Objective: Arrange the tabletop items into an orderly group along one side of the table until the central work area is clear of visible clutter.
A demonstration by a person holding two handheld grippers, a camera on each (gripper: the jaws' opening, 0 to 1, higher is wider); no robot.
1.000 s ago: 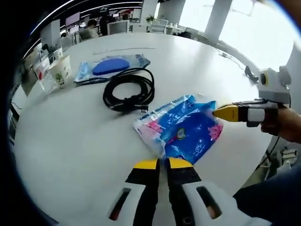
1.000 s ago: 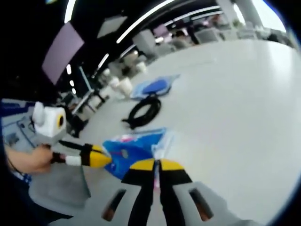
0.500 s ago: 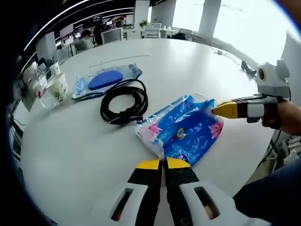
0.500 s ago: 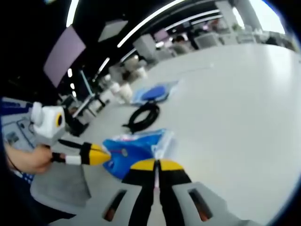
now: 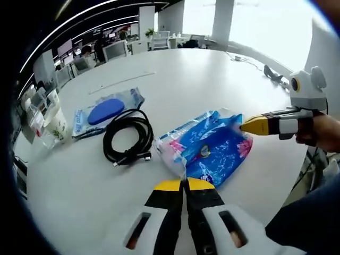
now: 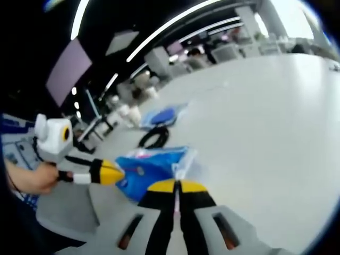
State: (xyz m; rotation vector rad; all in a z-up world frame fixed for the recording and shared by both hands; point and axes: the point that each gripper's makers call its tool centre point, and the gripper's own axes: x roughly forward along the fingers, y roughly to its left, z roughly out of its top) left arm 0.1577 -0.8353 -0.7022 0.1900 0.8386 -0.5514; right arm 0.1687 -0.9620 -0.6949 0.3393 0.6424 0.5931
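A blue and pink plastic package (image 5: 210,149) is stretched between both grippers over the white table (image 5: 175,79). My left gripper (image 5: 185,184) is shut on the package's pale near corner. My right gripper (image 5: 246,126) reaches in from the right, held by a hand, with its yellow tips shut on the far corner. In the right gripper view the package (image 6: 146,169) runs from my right gripper (image 6: 177,186), shut on its clear edge, to the left gripper (image 6: 118,172) at the left.
A coiled black cable (image 5: 127,141) lies left of the package, with a blue item in a clear pouch (image 5: 103,112) beyond it. Paper cups (image 5: 56,125) stand at the table's left edge. The cable (image 6: 154,137) and the pouch (image 6: 162,115) lie farther back in the right gripper view.
Both grippers keep their hold on the package. The gap between the package and the cable has widened, and the cable, pouch and cups sit further left in the left gripper view.
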